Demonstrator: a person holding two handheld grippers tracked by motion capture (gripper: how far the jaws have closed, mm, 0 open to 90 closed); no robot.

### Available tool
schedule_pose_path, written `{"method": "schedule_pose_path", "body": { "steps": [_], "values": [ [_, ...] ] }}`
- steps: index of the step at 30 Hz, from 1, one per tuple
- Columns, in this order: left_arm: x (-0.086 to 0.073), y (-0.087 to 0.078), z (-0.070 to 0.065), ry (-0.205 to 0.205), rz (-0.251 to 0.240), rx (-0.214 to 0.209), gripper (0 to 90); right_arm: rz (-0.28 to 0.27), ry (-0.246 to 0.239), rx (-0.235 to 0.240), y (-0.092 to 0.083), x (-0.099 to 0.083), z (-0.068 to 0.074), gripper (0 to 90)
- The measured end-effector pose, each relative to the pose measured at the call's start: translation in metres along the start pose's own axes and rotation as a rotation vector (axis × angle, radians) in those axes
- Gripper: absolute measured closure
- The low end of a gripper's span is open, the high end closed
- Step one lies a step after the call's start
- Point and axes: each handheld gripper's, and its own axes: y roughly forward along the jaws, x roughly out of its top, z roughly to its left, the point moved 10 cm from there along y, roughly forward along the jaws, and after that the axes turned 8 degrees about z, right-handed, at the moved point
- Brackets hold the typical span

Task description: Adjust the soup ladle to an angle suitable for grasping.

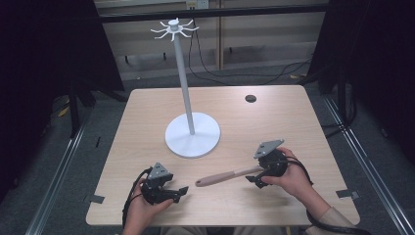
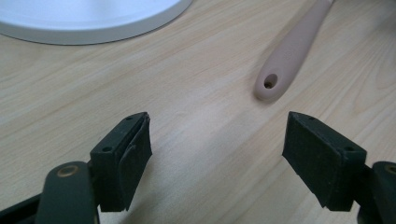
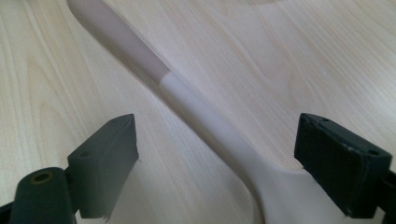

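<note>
- Right now a pink spatula (image 1: 226,177) lies flat on the wooden table (image 1: 274,122), near the front edge, between the two grippers.
- Its handle end, with a small hole (image 2: 270,82) in it, points toward the left gripper (image 1: 182,192).
- That hole looks made for hanging, and the white stand (image 1: 192,134) behind it has little hooks (image 1: 173,28) at the top, so I think the spatula is meant to go up there.
- The left gripper sits low by the table's front edge, and its jaws stand wide apart with nothing in them.
- In the left gripper view the handle tip lies just ahead of the jaws, a bit to one side, not touching them.
- The right gripper (image 1: 255,180) is at the wide end of the spatula.
- In the right gripper view (image 3: 208,177) the spatula runs up between the two black pads (image 3: 338,158), but the pads do not press on it, so it is not held.
- The jaws there are wide too, likely so the flat part can fit between them.
- I think a grab comes next, and the spatula could slip if the pads pinch it off-centre.
</note>
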Motion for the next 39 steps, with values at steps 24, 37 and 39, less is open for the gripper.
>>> {"method": "schedule_pose_path", "body": {
  "steps": [24, 37, 39],
  "values": [
    [-0.003, -0.005, 0.004, -0.007, -0.013, 0.008, 22.3, 0.202, -0.213, 0.051, 0.031, 0.009, 0.004, 42.4],
    [-0.002, -0.006, 0.005, -0.010, -0.020, 0.011, 22.3, 0.266, -0.333, 0.096, 0.036, 0.010, 0.010, 68.9],
    [-0.002, -0.006, 0.005, -0.012, -0.025, 0.010, 22.3, 0.279, -0.383, 0.112, 0.035, 0.010, 0.012, 71.5]
  ]
}}
